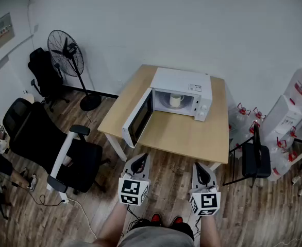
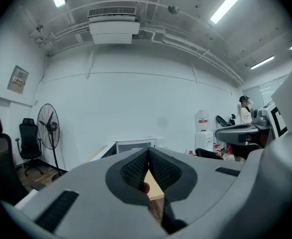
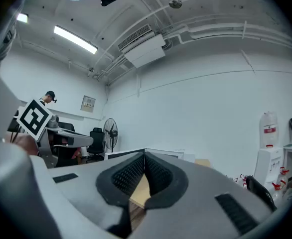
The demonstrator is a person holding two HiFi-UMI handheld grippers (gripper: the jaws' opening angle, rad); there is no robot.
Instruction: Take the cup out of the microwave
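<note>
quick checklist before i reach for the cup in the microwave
1. Microwave door open: ok.
2. Cup inside, upright: ok.
3. Right gripper open for the grab: not ok, shut and empty.
4. Left gripper free: ok, shut on nothing.
5. Grippers within reach of the cup: not ok, both short of the table.
6. Cup's contents: cannot tell.

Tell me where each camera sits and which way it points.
Head view: on the person's head, looking down at the table, microwave and cup; forearms, left gripper, right gripper show.
Left gripper view: rides the left gripper, facing the microwave; its closed jaws show.
Right gripper view: rides the right gripper, likewise.
Shared: both gripper views see the fan.
</note>
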